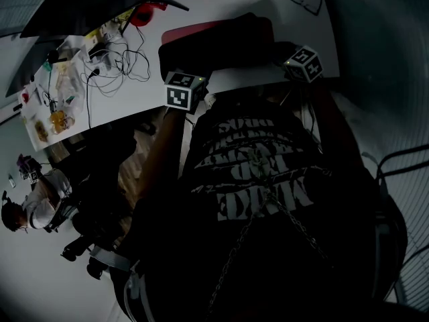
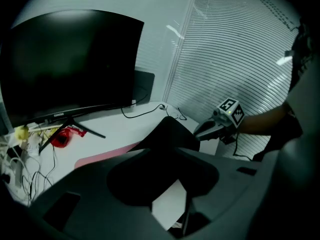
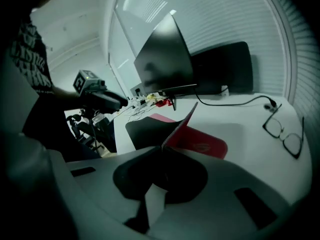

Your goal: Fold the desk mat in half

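The desk mat (image 1: 194, 31) is red on top and black underneath, and it lies on the white desk (image 1: 141, 89). Its near edge is lifted into a black flap (image 1: 228, 42). My right gripper (image 1: 295, 58) is shut on that edge; in the right gripper view the mat (image 3: 200, 141) rises from the jaws as a thin upright sheet. My left gripper (image 1: 191, 82) is at the flap's left end. In the left gripper view the black flap (image 2: 167, 136) stands just ahead of the jaws, which look parted and not pressing on it.
A large dark monitor (image 2: 65, 64) stands at the back of the desk, with a red object (image 2: 62, 138) by its foot. Cables and clutter (image 1: 100, 59) crowd the desk's left end. Glasses (image 3: 282, 131) lie at the right. A person (image 1: 37, 206) sits beyond the desk, lower left.
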Demonstrator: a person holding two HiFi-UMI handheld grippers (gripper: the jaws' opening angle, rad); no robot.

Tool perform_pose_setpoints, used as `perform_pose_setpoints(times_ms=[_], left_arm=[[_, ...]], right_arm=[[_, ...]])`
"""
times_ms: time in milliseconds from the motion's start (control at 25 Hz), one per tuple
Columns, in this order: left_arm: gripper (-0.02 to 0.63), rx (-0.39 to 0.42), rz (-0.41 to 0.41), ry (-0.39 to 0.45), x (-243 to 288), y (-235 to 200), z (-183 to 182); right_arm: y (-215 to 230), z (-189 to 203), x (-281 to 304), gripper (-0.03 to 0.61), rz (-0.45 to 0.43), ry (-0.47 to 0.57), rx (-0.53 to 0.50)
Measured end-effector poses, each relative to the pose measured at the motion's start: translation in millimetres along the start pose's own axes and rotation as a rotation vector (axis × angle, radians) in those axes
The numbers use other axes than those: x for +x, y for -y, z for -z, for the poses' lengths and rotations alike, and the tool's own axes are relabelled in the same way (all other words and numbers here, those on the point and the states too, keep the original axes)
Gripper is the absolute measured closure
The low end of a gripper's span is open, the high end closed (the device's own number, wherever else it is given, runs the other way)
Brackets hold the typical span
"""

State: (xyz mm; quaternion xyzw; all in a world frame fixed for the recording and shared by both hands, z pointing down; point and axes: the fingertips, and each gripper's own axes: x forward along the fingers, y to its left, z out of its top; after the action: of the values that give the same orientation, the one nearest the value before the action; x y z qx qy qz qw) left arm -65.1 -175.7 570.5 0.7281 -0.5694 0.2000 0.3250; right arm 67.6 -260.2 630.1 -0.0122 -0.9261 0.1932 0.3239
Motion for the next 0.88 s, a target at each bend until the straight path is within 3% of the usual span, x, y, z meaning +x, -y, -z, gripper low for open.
perform_pose_setpoints(times_ms=[80,200,400,480,560,880], left_arm=[[0.489,0.082,0.031,-0.013,7.0,7.7,-8.2],[0.474,0.3,0.072,-0.059,27.6,20.0,-21.5],[0.422,0.739,0.175,-0.141,75.1,45.6,-36.0],[0.42,0.867,0.205,-0.182,93.8,52.2,-36.7],[0.39,0.934,0.251,-0.217,105.6,60.5,-36.8],[0.374,1.155,0.372,-0.296,139.3,78.9,-29.9]], right_arm=[[-13.1,-0.8,-0.7,0.565,-0.002,-0.018,-0.092],[-29.2,4.7,1.9,0.566,-0.019,-0.054,-0.186],[-36.8,21.3,6.6,0.565,-0.051,-0.029,-0.173],[-37.7,26.6,5.1,0.565,-0.062,-0.016,-0.171],[-42.4,30.0,1.4,0.565,-0.082,-0.011,-0.183],[-49.8,44.2,-19.9,0.565,-0.165,-0.015,-0.235]])
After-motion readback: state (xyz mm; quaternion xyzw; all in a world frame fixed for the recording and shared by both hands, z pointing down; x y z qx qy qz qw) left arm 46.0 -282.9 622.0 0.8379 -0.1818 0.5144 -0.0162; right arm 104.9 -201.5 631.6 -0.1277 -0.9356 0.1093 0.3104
